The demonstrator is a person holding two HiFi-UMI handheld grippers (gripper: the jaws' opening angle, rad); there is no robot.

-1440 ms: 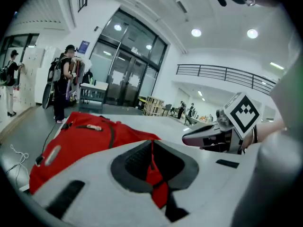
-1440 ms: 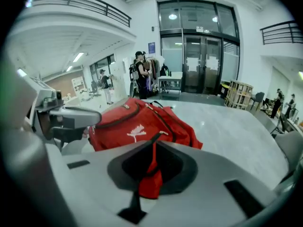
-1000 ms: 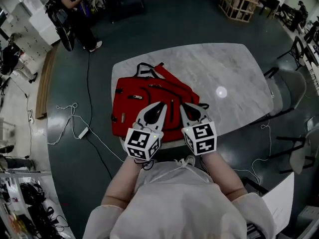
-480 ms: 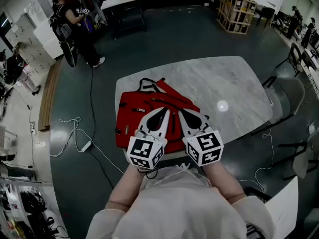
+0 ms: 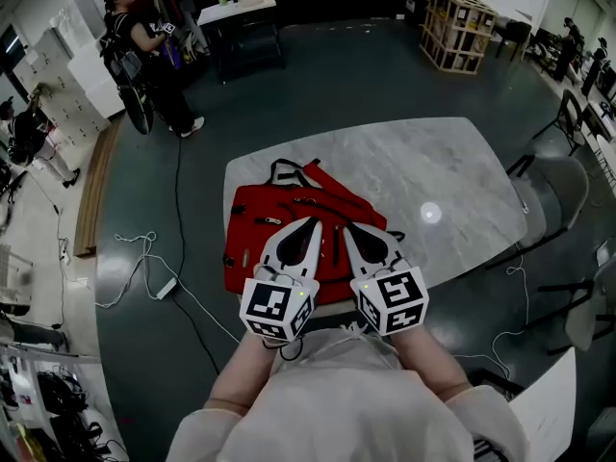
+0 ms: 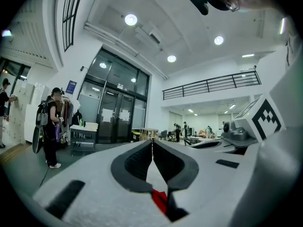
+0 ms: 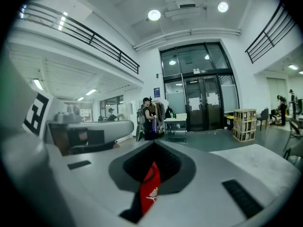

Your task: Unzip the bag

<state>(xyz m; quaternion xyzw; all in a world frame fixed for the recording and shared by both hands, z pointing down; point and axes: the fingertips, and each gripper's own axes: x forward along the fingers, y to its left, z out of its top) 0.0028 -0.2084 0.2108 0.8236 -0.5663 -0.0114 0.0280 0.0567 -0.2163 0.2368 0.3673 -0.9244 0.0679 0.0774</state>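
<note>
Head view: red fabric backpack [image 5: 279, 221] lies flat on the grey marble table [image 5: 433, 162], toward its near left edge. Left gripper [image 5: 313, 223] and right gripper [image 5: 348, 227] hover over its near half, both with jaws pressed together.

The left gripper [image 5: 313, 222] and right gripper [image 5: 348, 227] hide the bag's [image 5: 250, 256] near middle.

Pale marble-look table [image 5: 452, 166], red bag [image 5: 252, 243] flat on its near-left corner (straps at far side)
</note>
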